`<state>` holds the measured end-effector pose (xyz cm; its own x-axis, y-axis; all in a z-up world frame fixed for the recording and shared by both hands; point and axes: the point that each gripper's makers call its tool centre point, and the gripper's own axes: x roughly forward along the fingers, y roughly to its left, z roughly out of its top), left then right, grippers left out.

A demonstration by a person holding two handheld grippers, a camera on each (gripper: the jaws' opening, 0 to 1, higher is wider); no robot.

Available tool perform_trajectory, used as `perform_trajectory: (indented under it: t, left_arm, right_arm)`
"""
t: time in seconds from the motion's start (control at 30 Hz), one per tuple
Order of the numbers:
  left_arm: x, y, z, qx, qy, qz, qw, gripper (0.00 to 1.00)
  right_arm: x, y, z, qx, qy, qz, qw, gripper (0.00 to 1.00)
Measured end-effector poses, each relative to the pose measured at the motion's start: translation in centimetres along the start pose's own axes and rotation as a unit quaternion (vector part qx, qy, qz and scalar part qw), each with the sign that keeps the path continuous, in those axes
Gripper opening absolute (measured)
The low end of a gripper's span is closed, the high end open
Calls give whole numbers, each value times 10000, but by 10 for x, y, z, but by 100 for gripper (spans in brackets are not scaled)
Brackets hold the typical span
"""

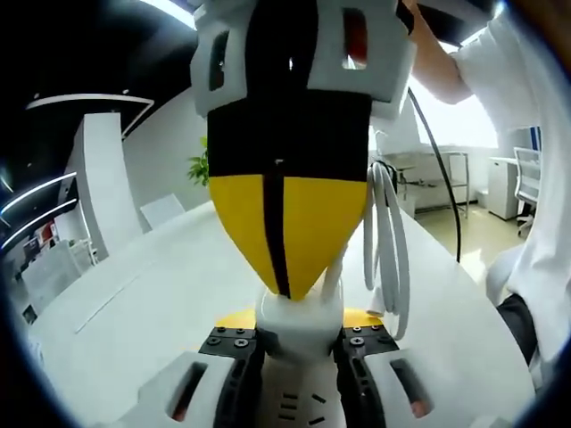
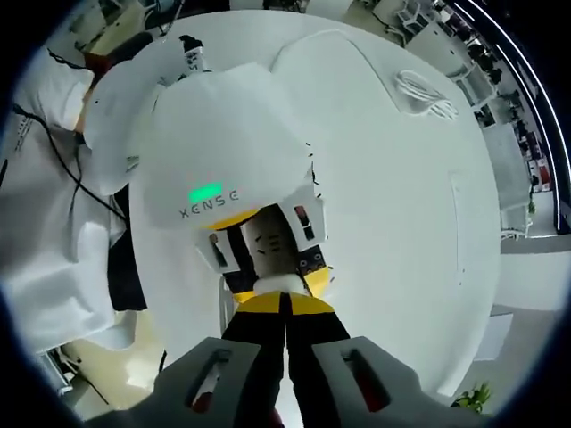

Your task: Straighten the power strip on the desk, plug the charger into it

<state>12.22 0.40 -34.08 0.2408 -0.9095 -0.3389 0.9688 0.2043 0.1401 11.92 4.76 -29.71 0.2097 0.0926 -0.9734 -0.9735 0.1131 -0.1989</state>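
In the left gripper view, the left gripper (image 1: 294, 361) pinches the white strip (image 1: 299, 401), which runs from 6 o'clock up toward 12; the charger (image 1: 299, 325) stands on it, held from 12 o'clock by the right gripper (image 1: 284, 290); its cable (image 1: 385, 241) hangs at 3 o'clock. In the right gripper view, the right gripper (image 2: 285, 308) is pressed onto the charger (image 2: 279, 283); the strip (image 2: 268, 241) lies straight ahead at 12 o'clock on the desk (image 2: 401, 196).

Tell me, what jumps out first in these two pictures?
In the left gripper view, the right gripper, with its yellow and black jaws, comes down from above onto a white rounded plastic charger over the white power strip. A looped white cable hangs beside it, above the white desk.
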Motion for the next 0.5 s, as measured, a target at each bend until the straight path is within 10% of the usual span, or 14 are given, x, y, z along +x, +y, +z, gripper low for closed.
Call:
perform_trajectory:
  t: [0.5]
  left_arm:
    - [0,0,0,60,-28,34,10000,33]
  right_arm:
    - [-4,2,-9,-549,-242,-32,9982,1]
